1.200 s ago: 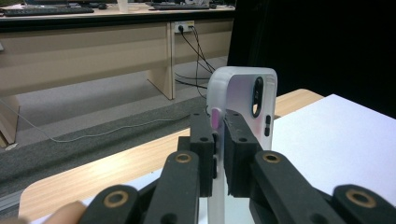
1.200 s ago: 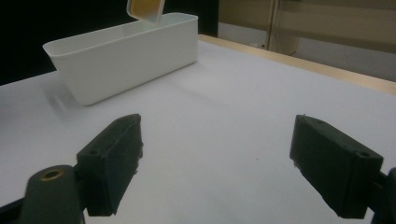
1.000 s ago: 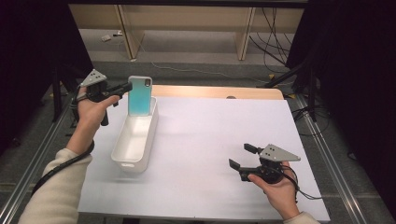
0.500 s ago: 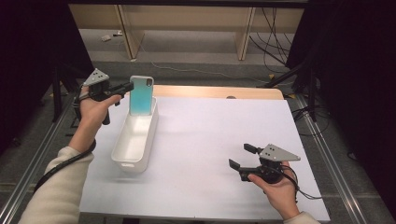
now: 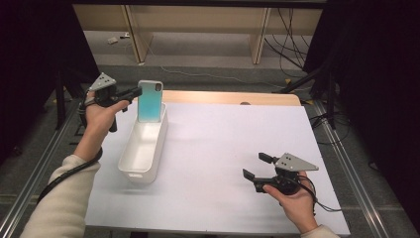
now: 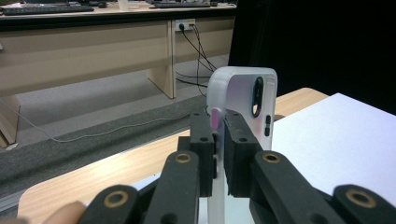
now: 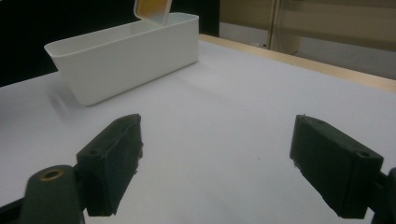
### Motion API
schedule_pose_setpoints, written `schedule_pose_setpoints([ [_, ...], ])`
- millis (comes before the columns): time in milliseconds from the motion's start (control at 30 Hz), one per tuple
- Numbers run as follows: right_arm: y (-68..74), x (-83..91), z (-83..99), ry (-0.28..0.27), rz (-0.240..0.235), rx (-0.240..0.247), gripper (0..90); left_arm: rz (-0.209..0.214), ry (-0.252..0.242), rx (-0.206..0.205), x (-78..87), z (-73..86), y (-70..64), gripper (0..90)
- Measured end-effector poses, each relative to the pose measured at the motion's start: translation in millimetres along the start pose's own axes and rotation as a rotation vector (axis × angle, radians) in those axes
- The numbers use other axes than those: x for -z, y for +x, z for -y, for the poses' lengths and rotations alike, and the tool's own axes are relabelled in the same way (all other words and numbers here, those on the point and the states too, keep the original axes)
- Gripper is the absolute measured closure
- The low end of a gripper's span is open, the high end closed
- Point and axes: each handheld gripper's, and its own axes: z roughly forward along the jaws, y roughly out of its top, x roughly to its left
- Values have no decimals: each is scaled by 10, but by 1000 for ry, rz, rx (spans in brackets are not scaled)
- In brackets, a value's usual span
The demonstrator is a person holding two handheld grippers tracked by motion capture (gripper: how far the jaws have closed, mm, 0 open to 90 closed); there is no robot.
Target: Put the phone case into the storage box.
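Observation:
A phone in a teal case (image 5: 150, 100) stands upright over the far end of a long white bin (image 5: 143, 148), its lower edge inside the bin's rim. My left gripper (image 5: 136, 92) is shut on the phone's left edge. In the left gripper view the jaws pinch the phone (image 6: 243, 93) edge-on, and the left gripper (image 6: 219, 135) holds it below the camera cut-out. My right gripper (image 5: 256, 166) rests open near the table's front right, nothing between its jaws. The right gripper view looks past the right gripper (image 7: 224, 163) toward the bin (image 7: 126, 56) and the phone's bottom corner (image 7: 152, 9).
A white sheet (image 5: 237, 134) covers the table, with a wooden strip (image 5: 223, 97) along the far edge. Metal rails (image 5: 341, 163) run down both sides. Desks and cables (image 5: 292, 44) lie on the floor beyond.

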Motion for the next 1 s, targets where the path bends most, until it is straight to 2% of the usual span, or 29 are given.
schedule_pose_setpoints([
  [467,0,2,-7,3,6,-2,181,0,-7,0,-12,-16,2,831],
  [533,-3,-30,-3,-26,3,8,181,-1,-6,-1,-3,-18,3,831],
  [600,11,-18,-10,1,2,-2,181,-2,-6,-2,4,-20,8,831],
  [733,16,-22,-8,-2,-5,-13,181,-5,0,1,-8,-19,25,831],
  [767,2,-22,-11,-6,1,1,181,-4,3,1,-15,-21,28,831],
  [833,5,-39,-9,4,3,-28,181,-8,4,-3,-29,-44,36,831],
  [867,2,-70,-2,-12,-6,-25,180,-6,-3,3,-33,-49,34,831],
  [900,9,-62,-14,6,-1,-18,182,-3,-4,3,-39,-49,29,831],
  [1000,34,-50,-26,2,-4,-14,182,0,-2,2,-67,-38,22,831],
])
